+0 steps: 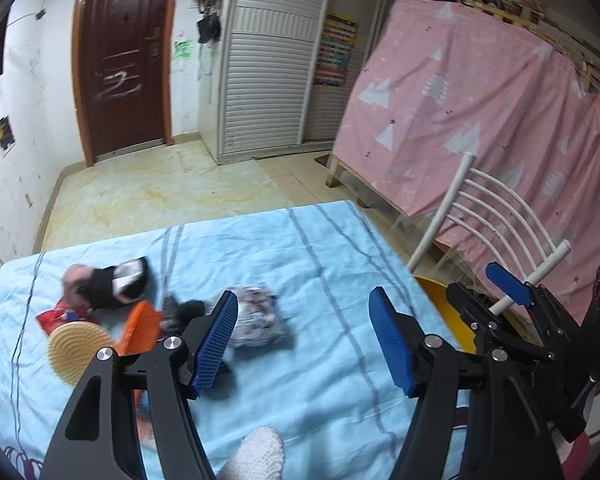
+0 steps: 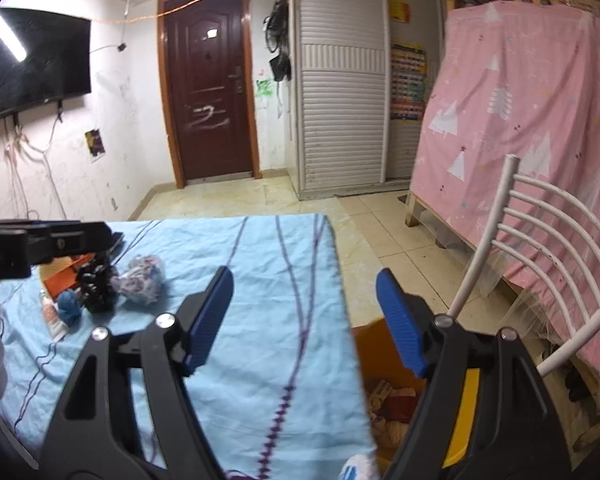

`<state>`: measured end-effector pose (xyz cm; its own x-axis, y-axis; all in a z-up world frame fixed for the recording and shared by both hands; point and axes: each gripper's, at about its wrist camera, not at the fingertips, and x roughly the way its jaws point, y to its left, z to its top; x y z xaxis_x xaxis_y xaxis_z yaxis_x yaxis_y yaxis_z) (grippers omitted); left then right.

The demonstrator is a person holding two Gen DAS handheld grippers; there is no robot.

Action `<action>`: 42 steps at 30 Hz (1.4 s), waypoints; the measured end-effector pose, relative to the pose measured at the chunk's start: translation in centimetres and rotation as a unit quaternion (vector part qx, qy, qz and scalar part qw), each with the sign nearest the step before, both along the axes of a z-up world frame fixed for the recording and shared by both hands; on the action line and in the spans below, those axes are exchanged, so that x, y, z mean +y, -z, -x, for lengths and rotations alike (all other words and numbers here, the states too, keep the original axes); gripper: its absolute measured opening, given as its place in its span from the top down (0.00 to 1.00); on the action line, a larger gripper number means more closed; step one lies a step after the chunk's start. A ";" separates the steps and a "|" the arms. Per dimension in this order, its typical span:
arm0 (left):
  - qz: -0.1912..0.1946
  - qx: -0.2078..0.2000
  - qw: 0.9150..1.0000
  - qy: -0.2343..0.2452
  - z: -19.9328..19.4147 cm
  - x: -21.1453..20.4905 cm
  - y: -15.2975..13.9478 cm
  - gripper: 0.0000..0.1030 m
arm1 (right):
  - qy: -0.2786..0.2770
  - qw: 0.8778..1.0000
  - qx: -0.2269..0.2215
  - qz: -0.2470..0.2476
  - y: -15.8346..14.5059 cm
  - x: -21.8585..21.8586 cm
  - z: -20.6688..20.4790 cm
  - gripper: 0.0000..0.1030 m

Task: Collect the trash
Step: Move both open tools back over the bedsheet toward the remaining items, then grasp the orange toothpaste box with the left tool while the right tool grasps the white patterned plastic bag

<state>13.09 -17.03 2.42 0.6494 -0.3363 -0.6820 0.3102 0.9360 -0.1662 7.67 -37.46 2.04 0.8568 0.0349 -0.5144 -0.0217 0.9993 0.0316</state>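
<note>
Blue-sheeted table (image 1: 300, 248), crumpled wrapper (image 1: 258, 316), white chair (image 2: 540, 240) beside yellow bin (image 2: 470, 392), both jaws open, empty.

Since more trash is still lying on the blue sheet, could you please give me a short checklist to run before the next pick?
1. Left gripper empty, jaws apart: ok.
2. Right gripper empty, jaws apart: ok.
3. Crumpled wrapper within view on the blue sheet: ok.
4. Yellow bin beside the table edge, open: ok.
5. White chair clear of the bin: cannot tell.
</note>
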 end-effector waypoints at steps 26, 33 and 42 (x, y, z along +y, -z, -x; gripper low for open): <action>0.010 0.083 0.993 -0.087 -0.9 11.8 4.6 0.51 | -0.104 0.992 0.053 0.043 0.9 10.6 -4.1 0.21; -0.001 0.100 0.992 -0.076 -0.8 11.5 6.1 0.79 | -0.118 0.989 0.068 0.058 1.8 12.2 -5.2 0.21; 0.018 0.088 0.993 -0.075 -0.8 11.9 6.1 0.79 | -0.130 0.985 0.096 0.068 2.7 13.3 -7.1 0.19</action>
<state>13.87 -5.18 -3.67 0.5666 -0.2699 -0.7785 0.1304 0.9623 -0.2387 14.77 -24.14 -0.64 0.7147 0.1601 -0.6809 -0.2838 0.9561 -0.0731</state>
